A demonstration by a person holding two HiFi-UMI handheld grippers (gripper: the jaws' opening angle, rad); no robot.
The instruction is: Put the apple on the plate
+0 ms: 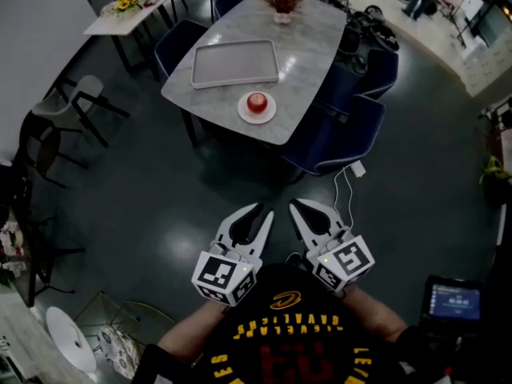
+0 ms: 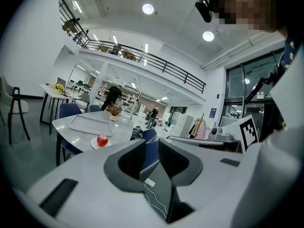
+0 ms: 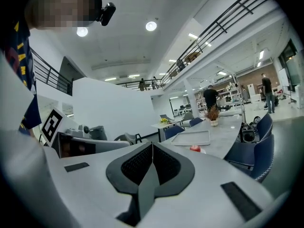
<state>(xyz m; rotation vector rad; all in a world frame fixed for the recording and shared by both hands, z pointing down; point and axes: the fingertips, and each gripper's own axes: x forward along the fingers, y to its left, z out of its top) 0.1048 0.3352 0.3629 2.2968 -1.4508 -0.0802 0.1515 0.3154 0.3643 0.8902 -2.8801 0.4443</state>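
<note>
The apple is already sitting on the small white plate, which is resting near the closest edge of the pale marble table, just beside a grey tray. A pot of dried flowers is standing at the table's far end, and blue chairs are crowding its right side. Both tools are hovering well apart from the table, over the dark floor and close to the person's black and yellow shirt. The left gripper is pointing toward the table with its jaws standing apart and nothing between them; its own view is showing only a chair and a white cable through the gap. The right gripper is pointing the same way with its jaws pressed together at the tips, gripping nothing. In the right gripper view, the apple is appearing small on the tabletop, off to the right of the jaws.
</note>
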